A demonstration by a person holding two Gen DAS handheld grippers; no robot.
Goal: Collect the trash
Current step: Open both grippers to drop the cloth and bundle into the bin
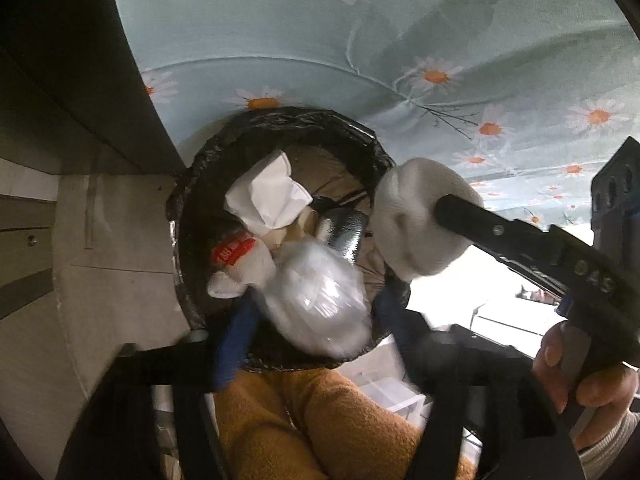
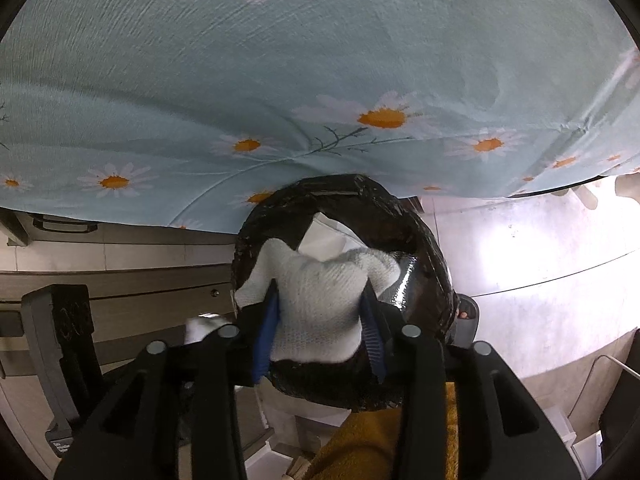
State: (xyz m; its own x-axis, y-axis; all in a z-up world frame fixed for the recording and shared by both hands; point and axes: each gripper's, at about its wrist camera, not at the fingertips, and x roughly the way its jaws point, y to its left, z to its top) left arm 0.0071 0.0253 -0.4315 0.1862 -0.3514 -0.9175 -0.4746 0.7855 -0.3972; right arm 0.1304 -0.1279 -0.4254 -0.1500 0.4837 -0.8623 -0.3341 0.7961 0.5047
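A round bin lined with a black bag [image 1: 280, 120] stands on the floor beside the daisy-print cloth; it also shows in the right wrist view [image 2: 424, 240]. Inside lie crumpled white paper [image 1: 268, 196], a red-labelled wrapper [image 1: 234, 250] and a silvery wrapper [image 1: 340, 232]. My left gripper [image 1: 312, 308] is over the bin mouth, blue fingers [image 1: 236, 344] apart, with a clear plastic-wrapped bundle [image 1: 320, 300] blurred between them. My right gripper [image 2: 320, 320] is shut on a white knitted cloth wad [image 2: 320, 304] above the bin's rim; the wad also shows in the left wrist view [image 1: 420, 220].
A light blue cloth with daisies [image 2: 280, 80] hangs over the surface behind the bin. Grey cabinet drawers [image 2: 120, 288] are to the left. An orange-brown fuzzy fabric [image 1: 320, 420] lies below the bin. White boxes [image 1: 384, 384] sit on the floor nearby.
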